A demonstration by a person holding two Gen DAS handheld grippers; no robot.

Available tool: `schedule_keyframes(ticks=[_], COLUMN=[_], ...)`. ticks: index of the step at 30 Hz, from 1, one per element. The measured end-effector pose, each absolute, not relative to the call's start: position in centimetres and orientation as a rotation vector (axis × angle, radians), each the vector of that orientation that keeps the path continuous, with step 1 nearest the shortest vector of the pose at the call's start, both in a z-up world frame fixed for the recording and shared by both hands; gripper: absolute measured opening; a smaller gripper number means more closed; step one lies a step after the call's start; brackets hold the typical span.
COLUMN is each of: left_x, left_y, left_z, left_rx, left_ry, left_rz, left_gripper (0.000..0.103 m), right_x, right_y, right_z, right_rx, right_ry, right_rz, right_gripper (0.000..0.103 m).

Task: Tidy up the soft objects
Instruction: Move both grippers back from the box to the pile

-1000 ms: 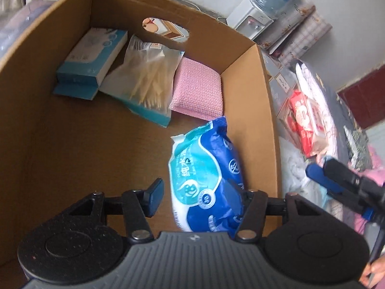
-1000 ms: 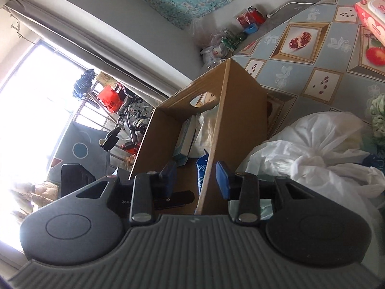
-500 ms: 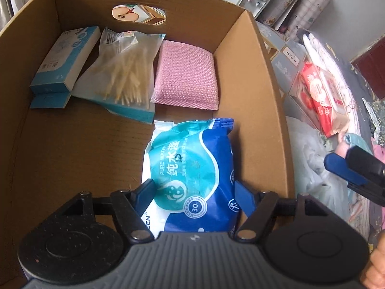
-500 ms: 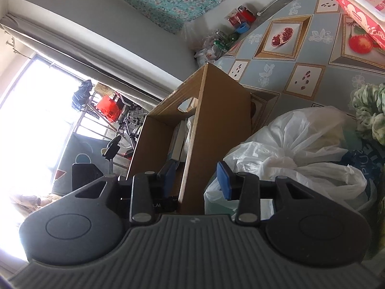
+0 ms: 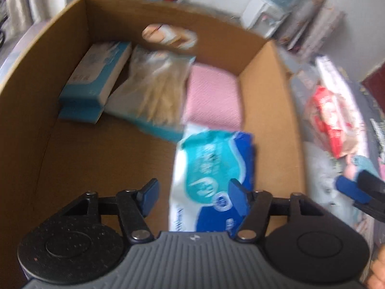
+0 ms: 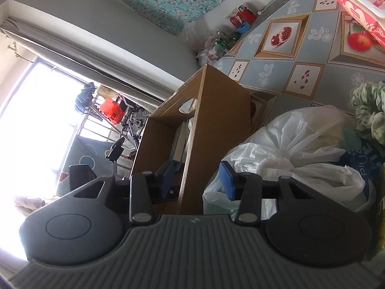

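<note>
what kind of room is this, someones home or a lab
Most likely a lived-in home: a fruit-print tablecloth, a curtain by the window with a bike outside, and a water dispenser by the wall.

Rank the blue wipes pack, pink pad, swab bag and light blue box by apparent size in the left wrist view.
1. Blue wipes pack, though it is nearest the camera, which inflates it.
2. Swab bag.
3. Pink pad and light blue box look alike; blur and the box's tilt leave that pair unranked.
</note>
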State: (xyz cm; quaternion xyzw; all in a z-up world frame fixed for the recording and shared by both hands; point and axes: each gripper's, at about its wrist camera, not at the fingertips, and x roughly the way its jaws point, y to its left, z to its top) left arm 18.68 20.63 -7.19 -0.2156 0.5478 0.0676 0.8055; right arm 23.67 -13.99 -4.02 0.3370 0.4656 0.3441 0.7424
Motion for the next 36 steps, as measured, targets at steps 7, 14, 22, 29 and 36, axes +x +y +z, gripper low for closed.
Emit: schedule_keyframes(ticks=[7, 14, 22, 29, 36], left_x=[19.6, 19.8, 16.1, 11.5, 10.6], left_y=[21.2, 21.0, 20.9, 15.9, 6.4], left_z=[-9.3, -9.2, -3.5, 3.5, 5.0], left_rx=[-0.594, -0.594, -0.516, -0.367, -0.274], left_ry=[1.208, 1.164, 0.987, 0.748, 0.640], left_rz=[0.138, 0.169, 0.211, 0.154, -0.069], left_gripper=[0.048, 0.048, 0.066, 0.076, 0.077], right_x=[23.5, 23.0, 19.3, 15.6, 13.2], right_y=[-13.6, -14.3, -15.9, -19.1, -26.2], right_z=[-3.9, -4.3, -3.2, -1.8, 1.1], right_rx=[0.732, 0.731, 0.615, 0.522, 0.341], right_ry=[1.022, 1.011, 0.900, 0.792, 0.685], right_rz=[0.767, 0.733, 0.684, 0.634, 0.500], right_gripper=[0.043, 0.043, 0.052, 0.056, 0.079])
